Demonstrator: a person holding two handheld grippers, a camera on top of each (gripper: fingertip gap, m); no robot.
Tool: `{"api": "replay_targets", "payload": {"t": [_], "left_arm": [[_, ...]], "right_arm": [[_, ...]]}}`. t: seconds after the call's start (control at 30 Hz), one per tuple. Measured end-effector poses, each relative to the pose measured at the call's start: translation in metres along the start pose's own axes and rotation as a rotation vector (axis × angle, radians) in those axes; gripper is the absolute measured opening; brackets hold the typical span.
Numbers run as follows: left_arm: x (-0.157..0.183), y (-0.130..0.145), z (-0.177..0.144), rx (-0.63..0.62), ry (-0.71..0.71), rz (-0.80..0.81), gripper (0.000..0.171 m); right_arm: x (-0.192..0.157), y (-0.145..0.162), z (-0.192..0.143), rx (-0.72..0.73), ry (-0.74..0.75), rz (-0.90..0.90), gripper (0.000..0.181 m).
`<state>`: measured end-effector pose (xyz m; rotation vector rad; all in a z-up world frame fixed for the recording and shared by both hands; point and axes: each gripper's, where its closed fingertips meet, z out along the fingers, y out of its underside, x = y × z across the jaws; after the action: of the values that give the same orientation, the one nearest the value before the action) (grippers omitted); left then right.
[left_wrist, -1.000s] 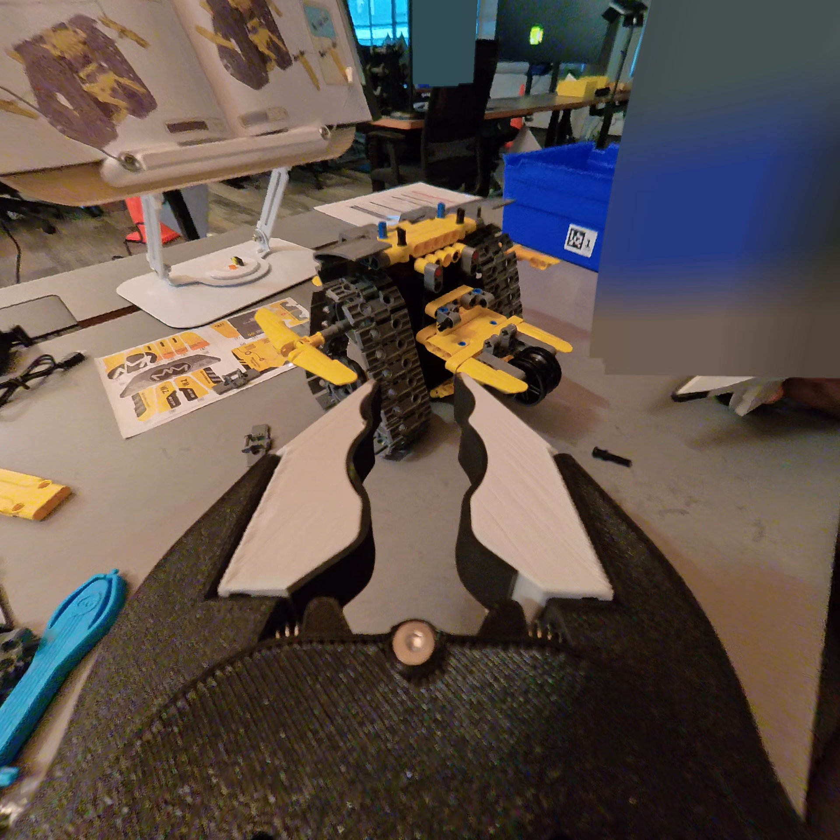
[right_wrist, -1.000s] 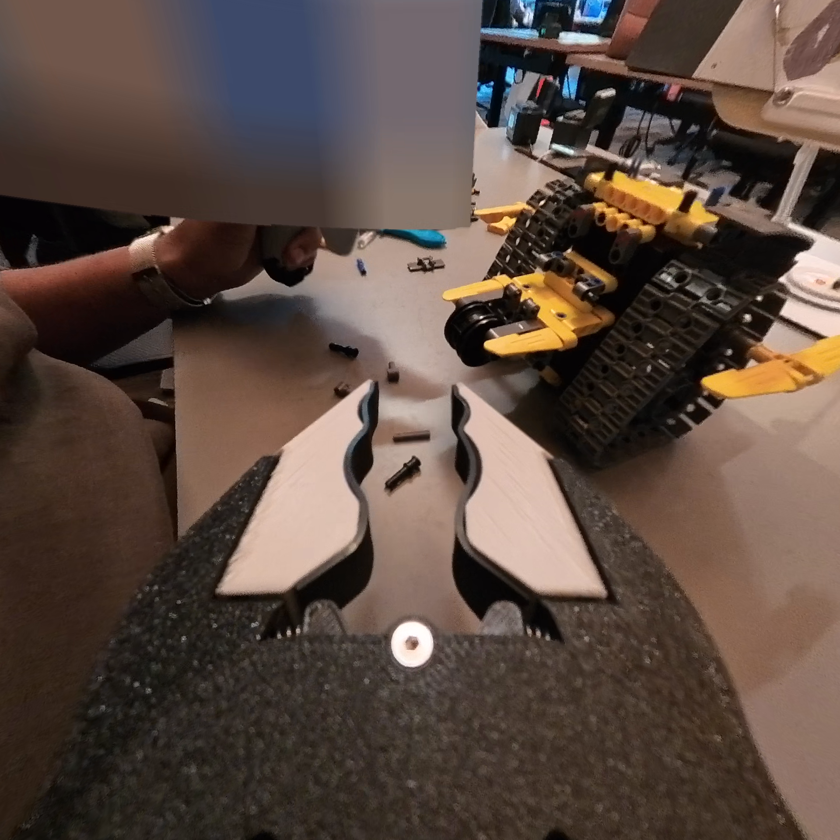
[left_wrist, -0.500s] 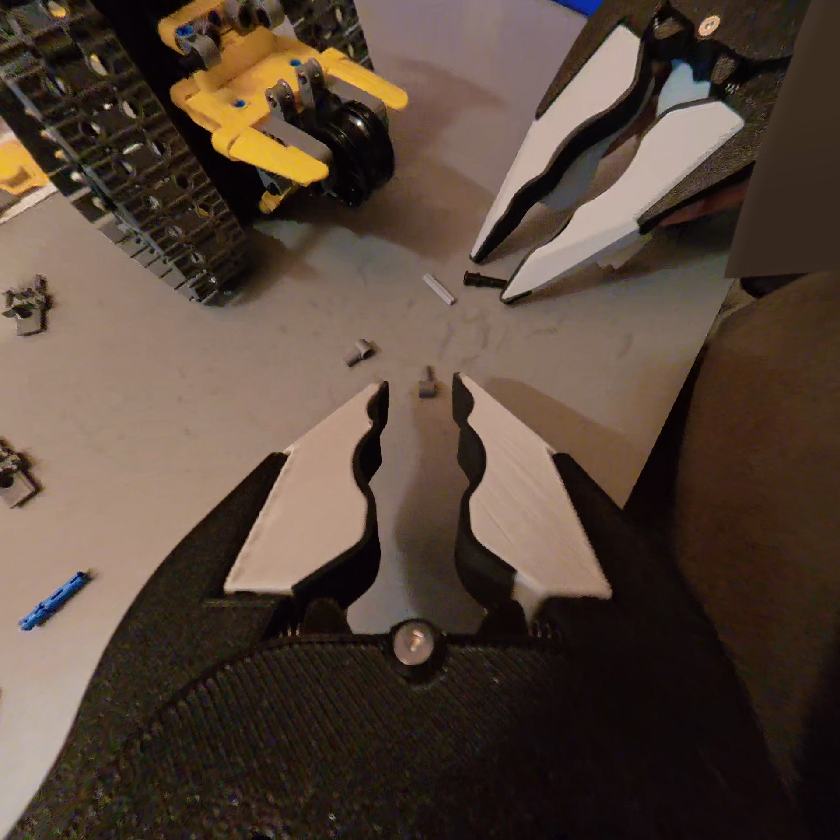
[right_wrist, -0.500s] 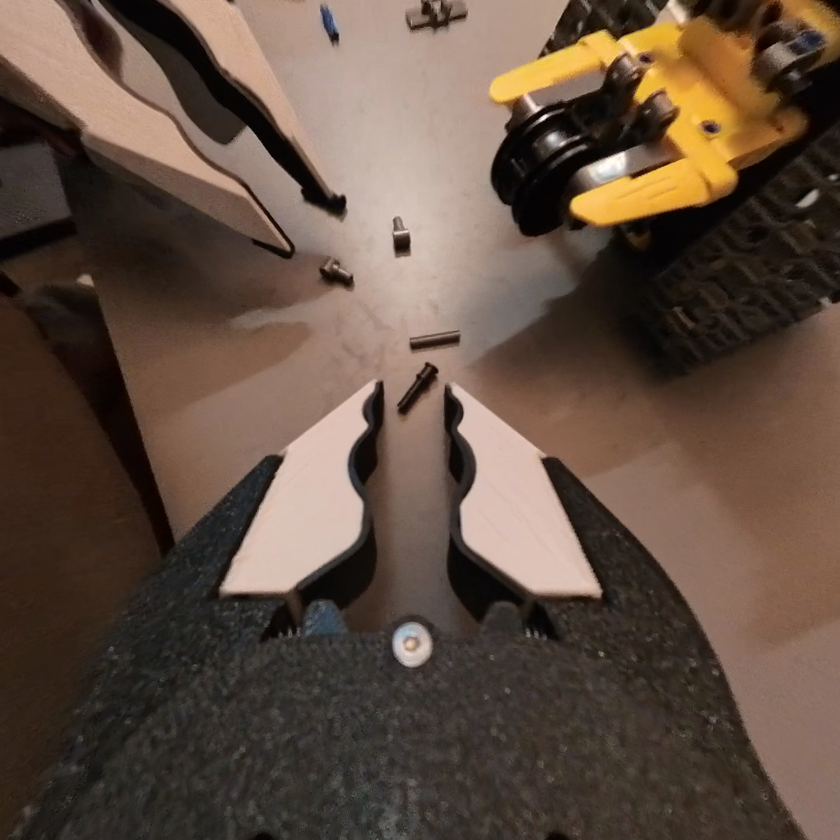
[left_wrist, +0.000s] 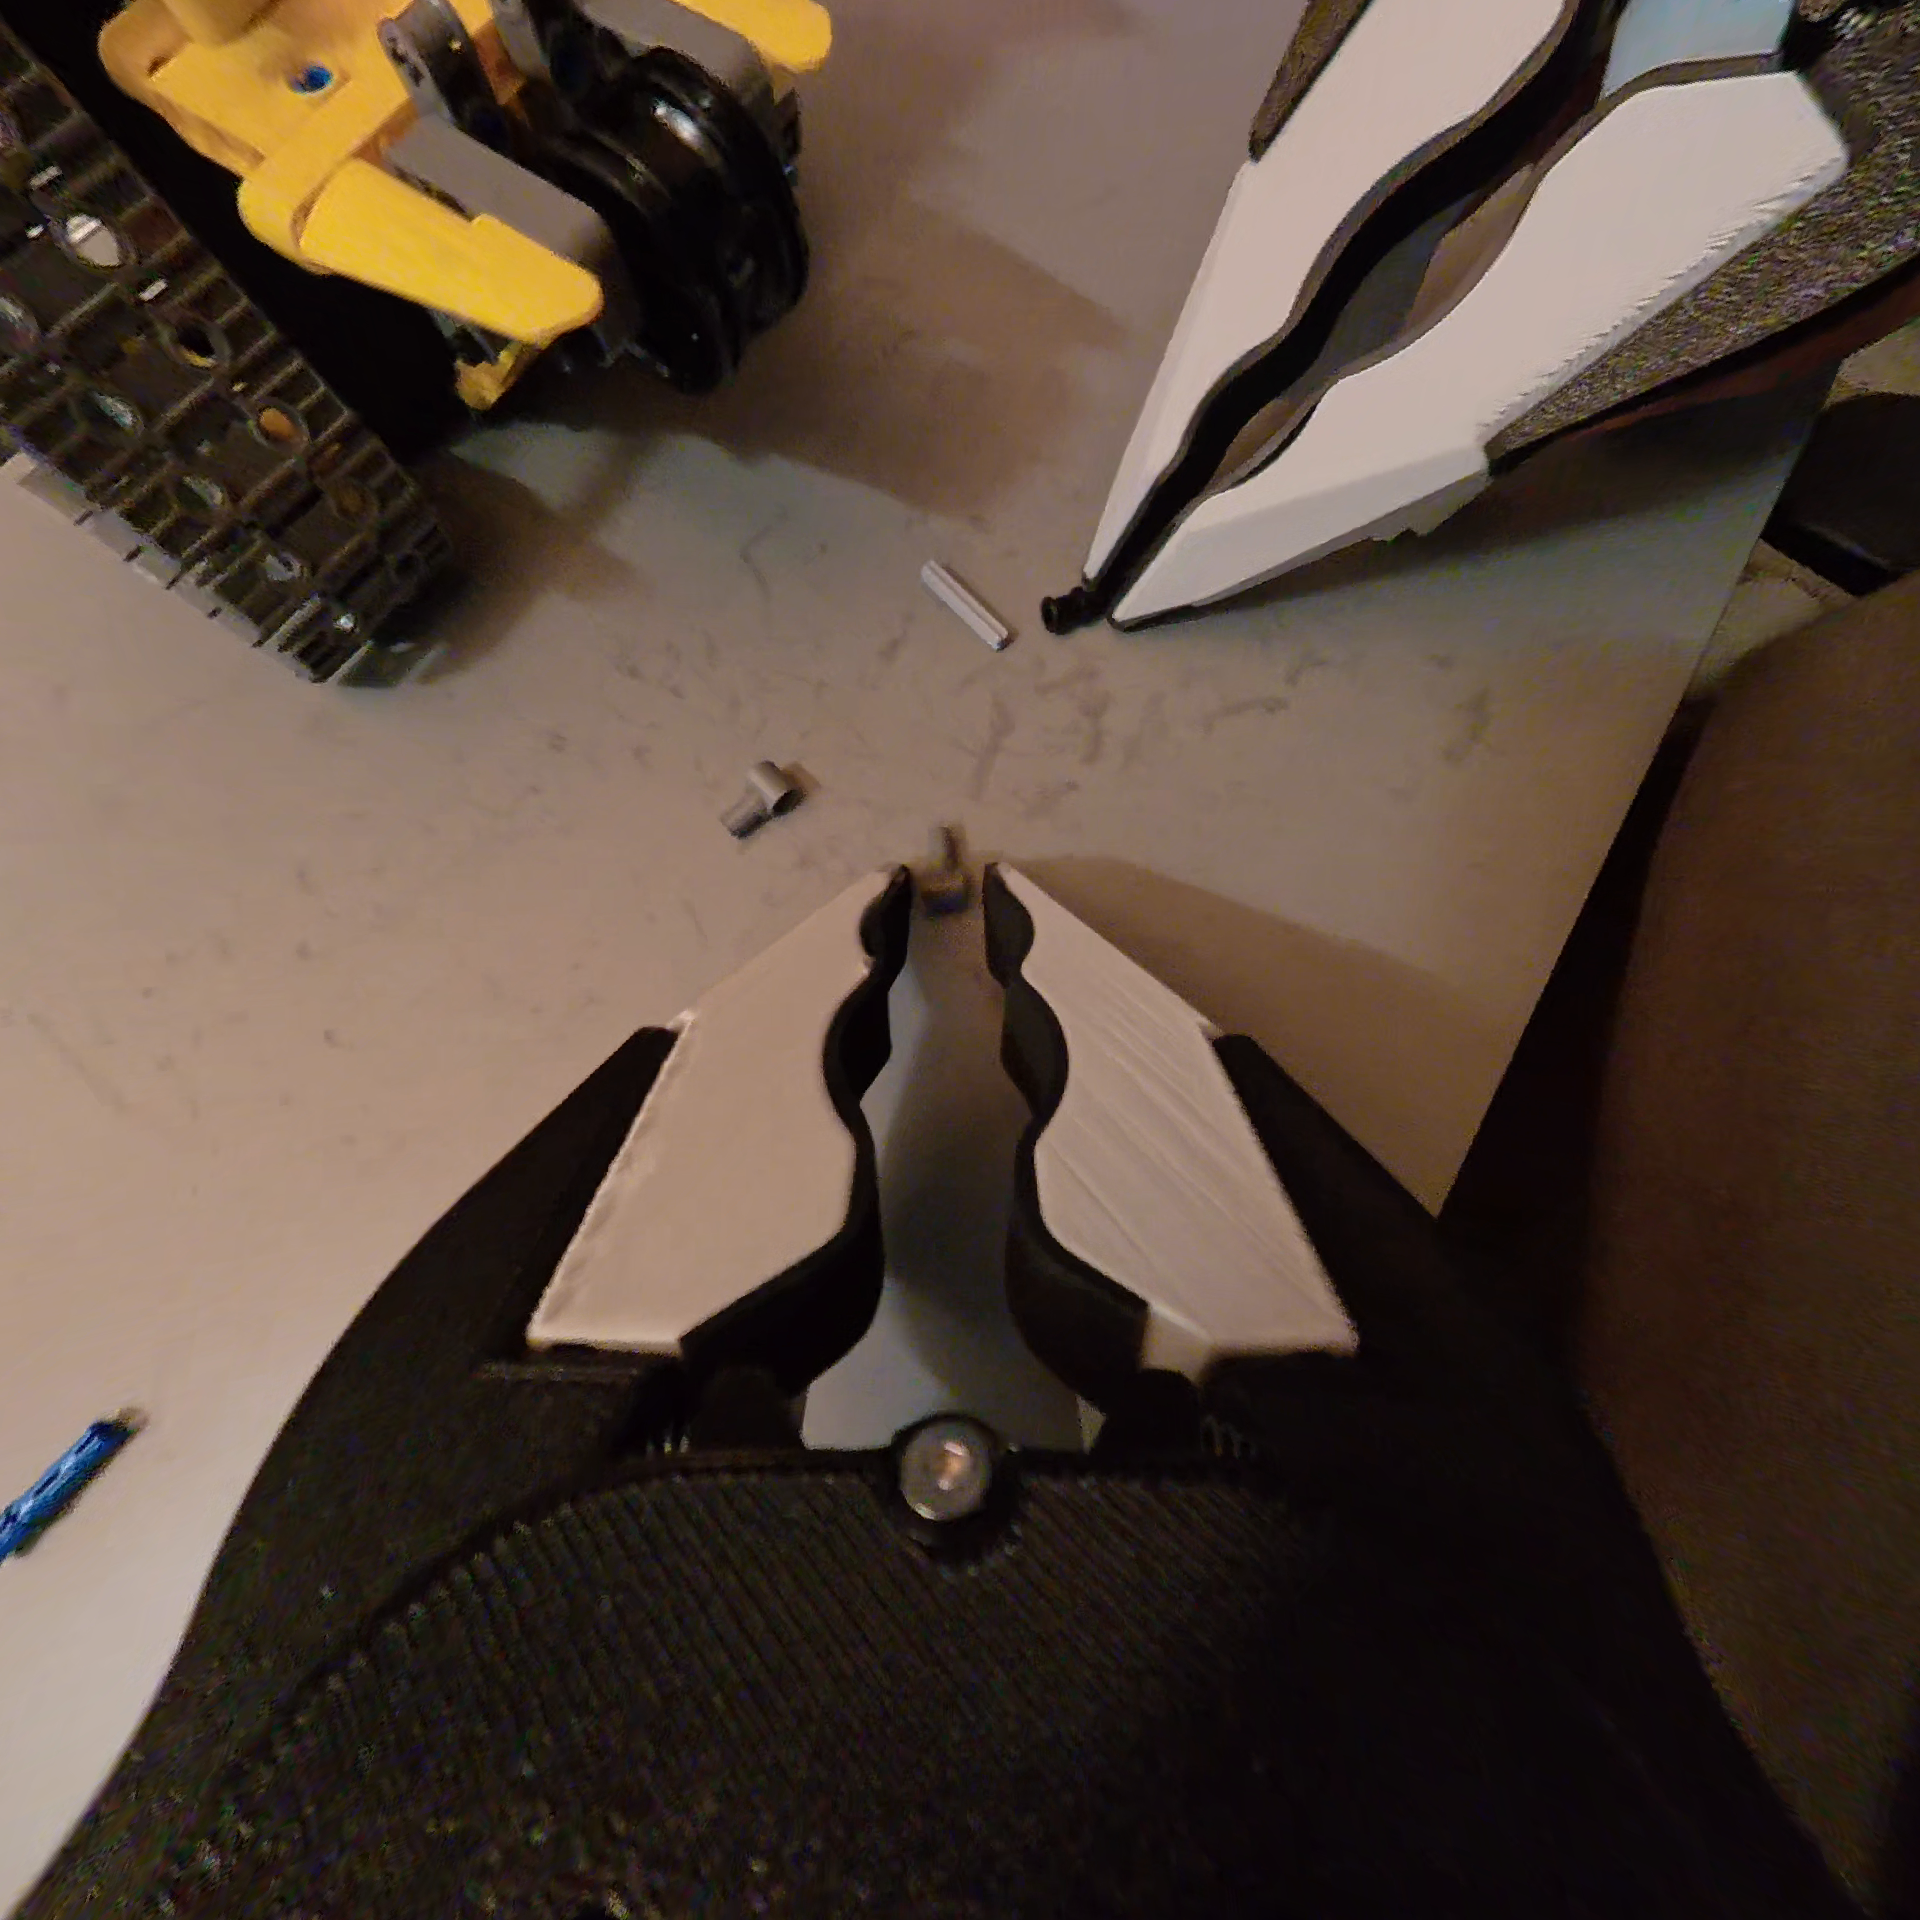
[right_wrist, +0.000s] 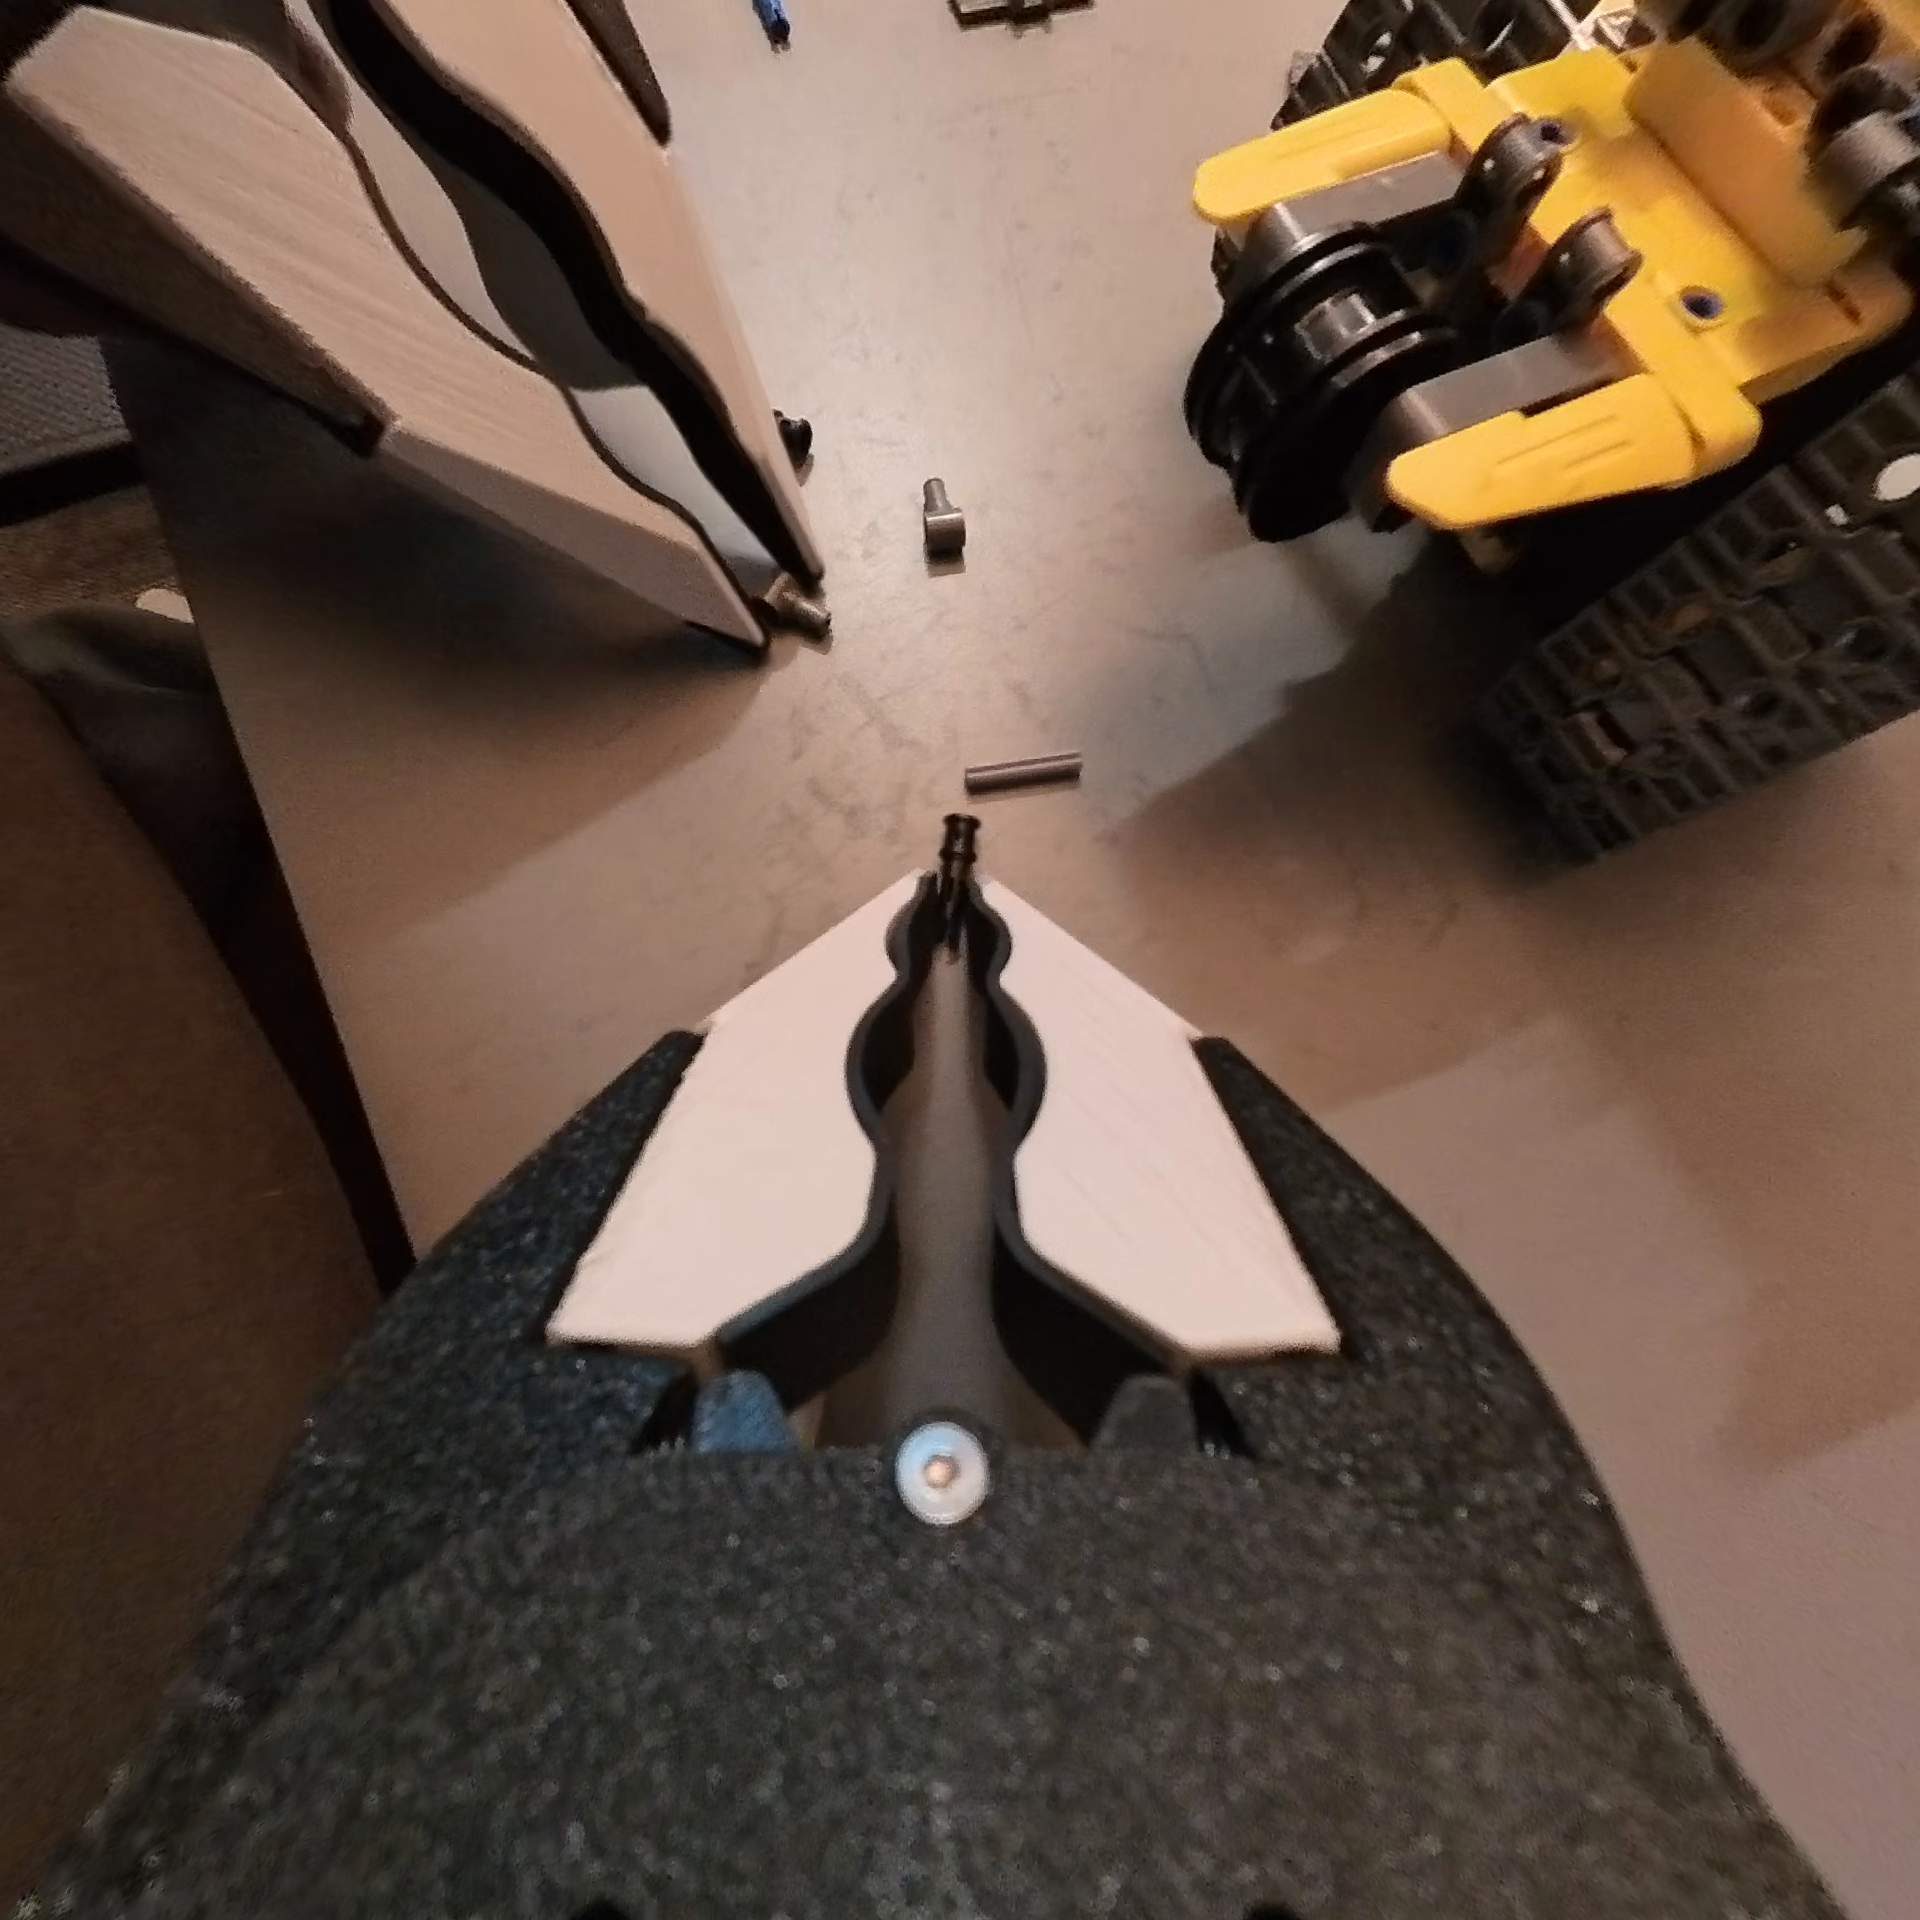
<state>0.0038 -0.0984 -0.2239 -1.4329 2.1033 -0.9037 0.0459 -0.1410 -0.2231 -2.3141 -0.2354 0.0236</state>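
My left gripper (left_wrist: 943, 881) is low over the grey table (left_wrist: 312, 935). Its jaws are narrowly apart, with a small grey pin (left_wrist: 943, 885) between the tips. It also shows in the right wrist view (right_wrist: 792, 603), with the grey pin (right_wrist: 802, 611) at its tips. My right gripper (right_wrist: 951, 883) is shut on a thin black pin (right_wrist: 954, 857) that sticks out past the tips. It also shows in the left wrist view (left_wrist: 1091, 611), holding the black pin (left_wrist: 1065, 611). A yellow and black tracked brick model (left_wrist: 364, 208) stands beyond both and also shows in the right wrist view (right_wrist: 1558, 343).
A short grey axle (left_wrist: 966, 605) (right_wrist: 1023, 777) and a grey connector (left_wrist: 767, 795) (right_wrist: 942, 516) lie loose between the grippers. A blue pin (left_wrist: 62, 1475) lies at the left. Another black pin (right_wrist: 795, 426) lies behind the left gripper. A person's brown clothing (left_wrist: 1766, 1039) borders the table edge.
Both grippers dropped from level to pointing down at the table. The right closed on the black pin. The left moved onto the grey pin and narrowed its jaws.
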Motion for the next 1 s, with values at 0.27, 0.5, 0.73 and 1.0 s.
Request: {"api": "replay_targets", "payload": {"t": [0.27, 0.5, 0.73, 1.0], "left_arm": [[0.044, -0.011, 0.011, -0.004, 0.248, 0.197, 0.005], [0.046, -0.015, 0.015, 0.004, 0.274, 0.284, 0.023], [0.021, -0.011, 0.005, 0.035, 0.093, 0.151, 0.017], [0.048, -0.021, -0.001, 0.092, 0.176, 0.011, 0.027]], "right_arm": [[-0.013, 0.004, -0.008, 0.012, -0.1, 0.072, 0.004], [-0.016, 0.011, -0.014, 0.005, -0.114, 0.131, 0.004], [-0.024, 0.013, -0.018, 0.01, -0.158, 0.235, 0.012], [-0.043, 0.016, -0.025, 0.004, -0.233, 0.328, 0.014]]}}
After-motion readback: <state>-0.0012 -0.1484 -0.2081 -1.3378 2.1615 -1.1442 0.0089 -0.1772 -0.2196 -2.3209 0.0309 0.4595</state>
